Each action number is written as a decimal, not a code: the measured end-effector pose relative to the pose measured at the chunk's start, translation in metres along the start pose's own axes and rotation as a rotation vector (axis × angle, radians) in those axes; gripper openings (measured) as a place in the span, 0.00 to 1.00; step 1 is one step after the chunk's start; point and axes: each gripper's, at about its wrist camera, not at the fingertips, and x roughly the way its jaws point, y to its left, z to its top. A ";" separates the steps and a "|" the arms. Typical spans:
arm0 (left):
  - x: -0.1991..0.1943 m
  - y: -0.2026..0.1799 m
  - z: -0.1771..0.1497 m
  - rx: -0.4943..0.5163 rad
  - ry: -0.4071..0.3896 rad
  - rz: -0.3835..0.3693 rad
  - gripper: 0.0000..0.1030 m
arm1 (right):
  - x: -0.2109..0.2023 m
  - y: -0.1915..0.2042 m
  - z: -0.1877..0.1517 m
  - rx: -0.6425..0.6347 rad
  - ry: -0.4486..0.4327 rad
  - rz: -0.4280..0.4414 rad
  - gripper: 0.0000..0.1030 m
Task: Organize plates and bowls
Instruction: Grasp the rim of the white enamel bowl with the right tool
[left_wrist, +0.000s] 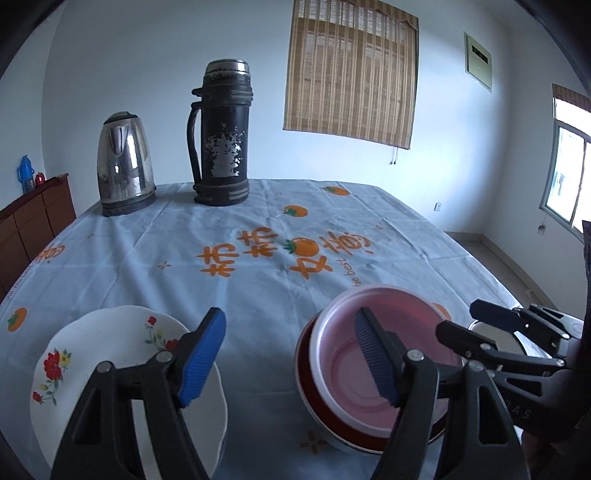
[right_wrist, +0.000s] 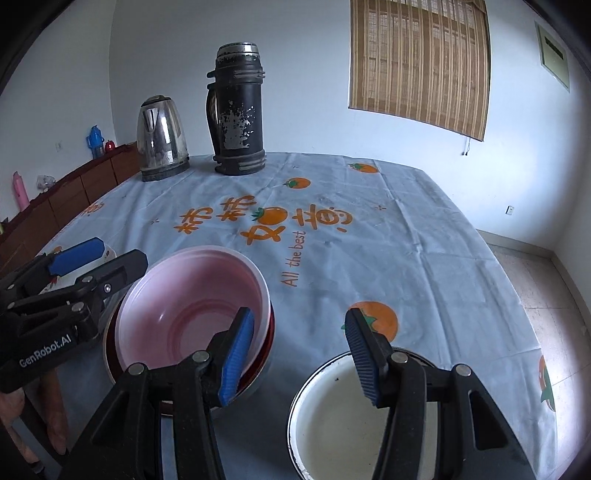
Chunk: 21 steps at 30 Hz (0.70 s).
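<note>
Pink plastic, the bowl (left_wrist: 373, 365) sits nested inside a red bowl (left_wrist: 332, 424) on the table (left_wrist: 258, 288), which is covered by a pale blue cloth printed with orange fruit and lettering. The left gripper (left_wrist: 291, 358) hovers low over the table with its jaws spread wide and nothing between them; its right blue pad hangs over the pink bowl's inside, while its left pad hangs over the near edge of a white flowered plate (left_wrist: 74, 369) lying just to its left. The right gripper (right_wrist: 299, 354) is likewise released and empty, jaws wide apart: the pink bowl lies just left of its left pad, and a white enamel bowl (right_wrist: 332, 424) with a dark rim sits directly below and ahead of its right pad. From the left wrist view the right gripper shows at the far right, above that enamel bowl. Well ahead of both grippers, at the far end of the table, a steel kettle (left_wrist: 125, 166) stands beside a tall black thermos (left_wrist: 221, 136) with worn paint. Beyond them hangs a bamboo blind (left_wrist: 351, 70) on the wall.
</note>
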 end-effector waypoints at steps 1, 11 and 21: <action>0.001 0.000 0.000 -0.005 0.006 -0.006 0.71 | 0.001 0.000 0.000 -0.003 0.003 -0.001 0.52; 0.003 -0.005 -0.004 0.000 0.024 -0.028 0.71 | -0.008 -0.006 -0.001 0.017 -0.011 0.042 0.52; -0.020 -0.080 -0.013 0.172 0.052 -0.193 0.71 | -0.051 -0.074 -0.032 0.121 -0.043 -0.077 0.52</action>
